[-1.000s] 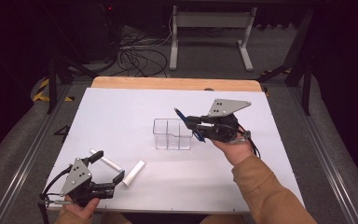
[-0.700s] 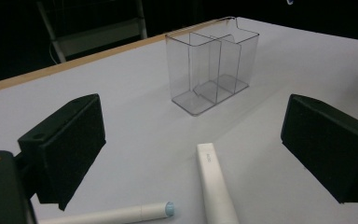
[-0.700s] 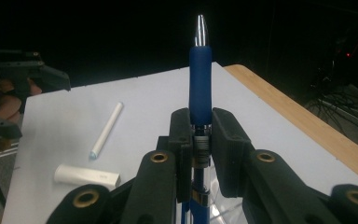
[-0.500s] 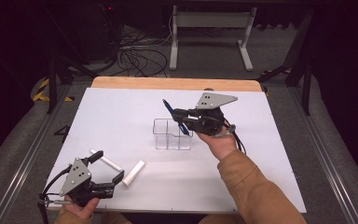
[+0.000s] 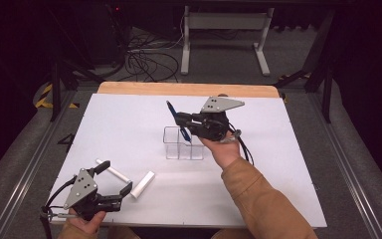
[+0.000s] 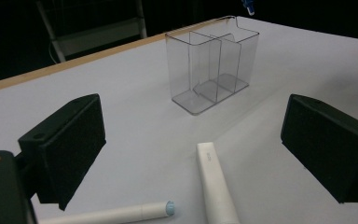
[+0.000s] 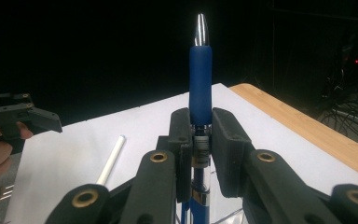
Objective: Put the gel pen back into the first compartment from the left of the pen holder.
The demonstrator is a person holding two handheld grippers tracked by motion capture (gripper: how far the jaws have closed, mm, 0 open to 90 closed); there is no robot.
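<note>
R tongs [image 5: 183,121] clenched on blue pen [image 5: 178,121], tilted, lower end over bin [image 5: 183,144]. L tongs [image 5: 115,179] released, by 2 white markers [image 5: 143,184], near side of bin. Step: binning pen. Next: upright it, lower, let go.

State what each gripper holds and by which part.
Right gripper clamps the blue pen at mid-barrel, just below its grip. Left gripper holds nothing.

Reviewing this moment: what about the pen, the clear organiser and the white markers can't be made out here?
- Blue pen: its lower end, right gripper view, hidden behind the right gripper.
- Which compartment of the clear organiser the pen's lower end is over: high view, too small.
- White markers: their near ends, left gripper view, cut off by the bottom edge.
- Lettering on the marker: left gripper view, too small.
</note>
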